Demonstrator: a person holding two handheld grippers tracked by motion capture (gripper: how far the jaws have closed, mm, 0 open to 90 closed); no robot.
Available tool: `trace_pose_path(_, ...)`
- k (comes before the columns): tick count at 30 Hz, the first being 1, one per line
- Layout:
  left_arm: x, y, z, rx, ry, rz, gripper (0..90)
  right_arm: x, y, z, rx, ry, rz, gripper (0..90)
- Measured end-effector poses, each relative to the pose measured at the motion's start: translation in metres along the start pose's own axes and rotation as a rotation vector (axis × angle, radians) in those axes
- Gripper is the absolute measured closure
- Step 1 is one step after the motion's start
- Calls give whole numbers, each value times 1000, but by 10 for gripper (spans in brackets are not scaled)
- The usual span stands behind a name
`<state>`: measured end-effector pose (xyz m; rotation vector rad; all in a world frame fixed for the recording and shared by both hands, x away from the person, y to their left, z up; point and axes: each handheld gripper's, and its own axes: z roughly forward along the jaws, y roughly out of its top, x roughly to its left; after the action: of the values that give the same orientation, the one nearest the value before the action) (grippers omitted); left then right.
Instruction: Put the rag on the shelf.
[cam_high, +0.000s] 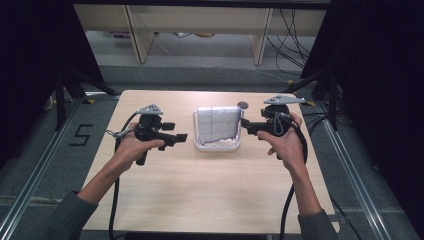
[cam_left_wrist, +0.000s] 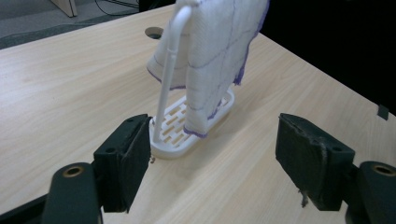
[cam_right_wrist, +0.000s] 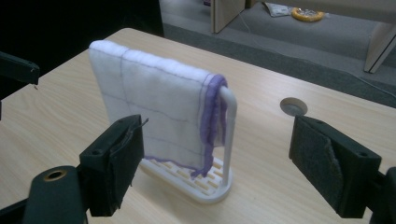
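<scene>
1. The wooden table fills the middle of the high view, and the white plastic rack stands at its centre, a slotted base with an upright bar. I judge the rack light and stiff, likely to slide or tip if I tug sideways on what hangs from it.

2. The white cloth with purple stitching hangs folded over the rack's bar, above centre in the high view. It looks soft, thin and light; it will sag and bunch rather than hold shape, so I would take hold of the hanging side edges or the purple-hemmed corners, not the middle.

3. My left gripper sits left of centre in the high view, jaws spread wide and holding nothing. In the left gripper view the cloth hangs in the upper middle, ahead of the jaws and apart from them; the rack base lies just beyond the left jaw.

4. My right gripper is right of centre, close beside the rack, jaws likewise spread and empty. In the right gripper view the cloth hangs centre-left, ahead of the pads; I see no contact.
</scene>
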<state>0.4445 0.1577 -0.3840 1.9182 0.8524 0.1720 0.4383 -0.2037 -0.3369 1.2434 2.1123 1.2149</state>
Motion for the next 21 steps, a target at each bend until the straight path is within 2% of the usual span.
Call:
trace_pose_path(3,-2,-7,-2,5,-10,6,261,4,-5,-1,-8,14,-5,189)
trace_pose_path(5,-3,-11,-3,1,-7,6,260,5,-8,-1,-3,18,-27,189)
trace_pose_path(8,-5,-16,-5,1,-12,10,260,9,-14,-2,6,23,-15,189)
trace_pose_path(10,-6,-20,-7,0,-12,13,259,10,-19,-1,4,30,-35,189)
trace_pose_path(14,-9,-26,-9,2,-24,16,259,14,-26,-2,13,34,-18,189)
trace_pose_path(16,-10,-29,-10,11,-19,29,257,15,-30,-2,13,41,-35,188)
trace_pose_path(18,-11,-34,-10,8,-18,32,257,17,-35,-2,12,43,-31,188)
trace_pose_path(19,-12,-37,-11,7,-23,31,257,19,-37,-2,14,50,-11,188)
trace_pose_path(20,-12,-39,-11,9,-24,31,257,17,-39,-1,2,55,-55,188)
trace_pose_path(21,-12,-42,-11,12,-33,34,257,19,-41,-3,14,41,-39,188)
